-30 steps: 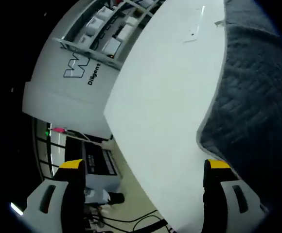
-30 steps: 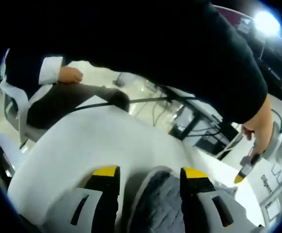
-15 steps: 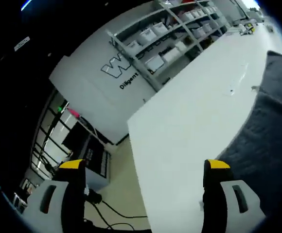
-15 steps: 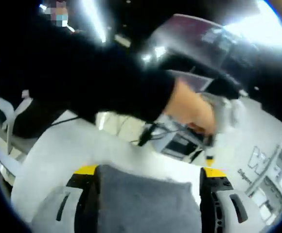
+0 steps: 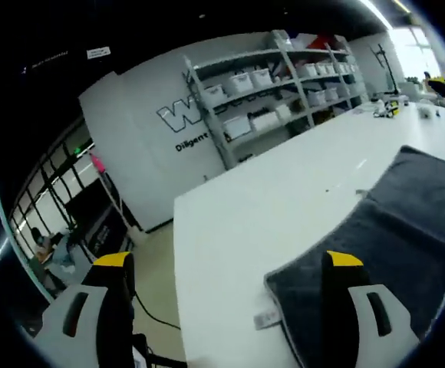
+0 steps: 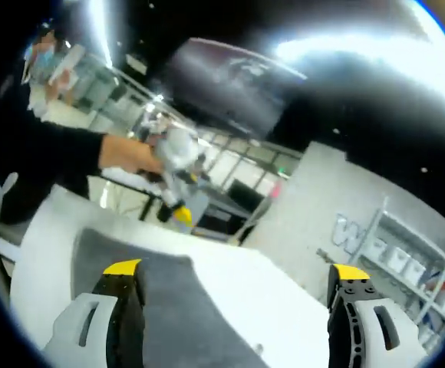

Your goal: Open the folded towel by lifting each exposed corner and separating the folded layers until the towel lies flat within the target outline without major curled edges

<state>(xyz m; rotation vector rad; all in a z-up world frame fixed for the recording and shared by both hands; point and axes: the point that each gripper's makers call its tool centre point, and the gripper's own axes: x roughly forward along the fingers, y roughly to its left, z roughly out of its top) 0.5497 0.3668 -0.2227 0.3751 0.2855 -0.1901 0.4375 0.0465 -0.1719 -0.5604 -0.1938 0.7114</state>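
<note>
A dark grey towel (image 5: 395, 230) lies on the white table (image 5: 268, 207), its near corner beside my left gripper's right jaw. My left gripper (image 5: 229, 261) is open above the table's edge with nothing between its jaws. In the right gripper view the towel (image 6: 157, 303) spreads over the table (image 6: 253, 291) under the left jaw. My right gripper (image 6: 236, 270) is wide open and holds nothing. The left gripper (image 6: 178, 188), held in a hand (image 6: 124, 153), hovers above the towel's far edge.
Shelves with white bins (image 5: 284, 84) and a white wall with a logo (image 5: 184, 115) stand beyond the table. A small white tag (image 5: 265, 318) lies by the towel's corner. Small items (image 5: 387, 107) sit at the far table end. A dark sleeve (image 6: 38, 161) crosses the left.
My right gripper opened from a narrower gap with towel cloth between its jaws; the towel now lies on the table. Both cameras swung up toward level.
</note>
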